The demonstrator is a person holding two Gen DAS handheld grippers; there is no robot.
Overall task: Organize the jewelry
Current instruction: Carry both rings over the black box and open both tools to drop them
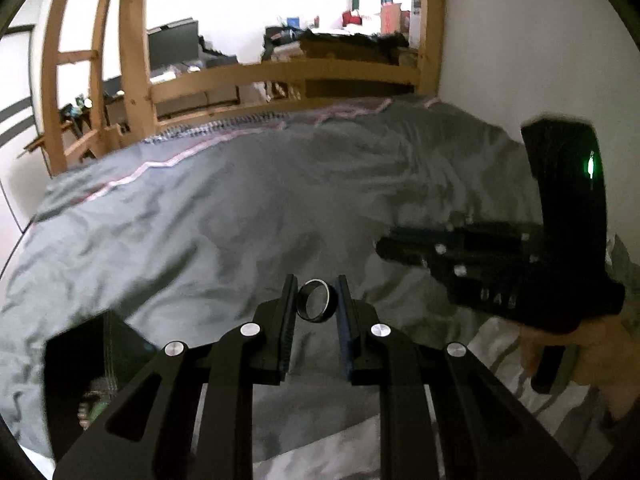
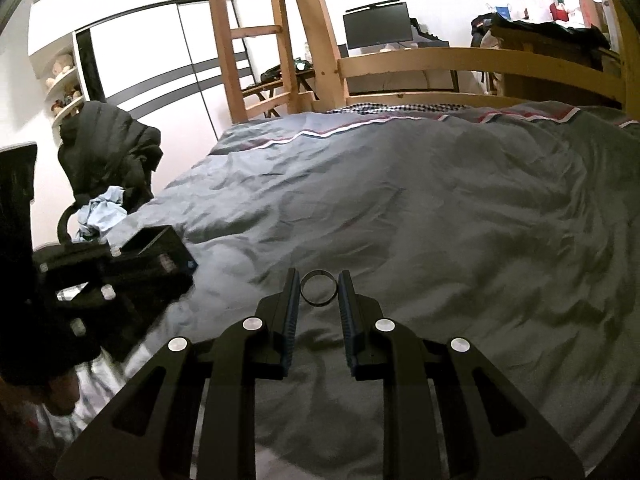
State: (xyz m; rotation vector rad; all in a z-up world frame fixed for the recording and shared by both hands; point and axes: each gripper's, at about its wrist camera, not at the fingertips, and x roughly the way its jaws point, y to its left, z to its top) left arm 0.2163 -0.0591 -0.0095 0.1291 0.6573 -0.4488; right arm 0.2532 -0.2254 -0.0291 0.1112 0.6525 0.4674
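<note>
Room: bedroom, pale wooden bunk-bed frame [image 2: 472,62] with ladder, dark monitor [image 2: 378,24] on a desk behind.
Surface: wrinkled grey duvet with red-and-white stripe [image 2: 420,216], covering the bed.
Left gripper [image 1: 317,300]: raised over the duvet, jaws clamped on a dark metal ring with pale inner band [image 1: 314,301], hole facing the camera.
Right gripper [image 2: 319,289]: above the duvet, jaws pinching a thin dark metal ring [image 2: 319,289], also face-on.
Box: open black jewelry box [image 2: 160,252], at the bed's left edge, beside the left gripper; contents too dim to tell.
</note>
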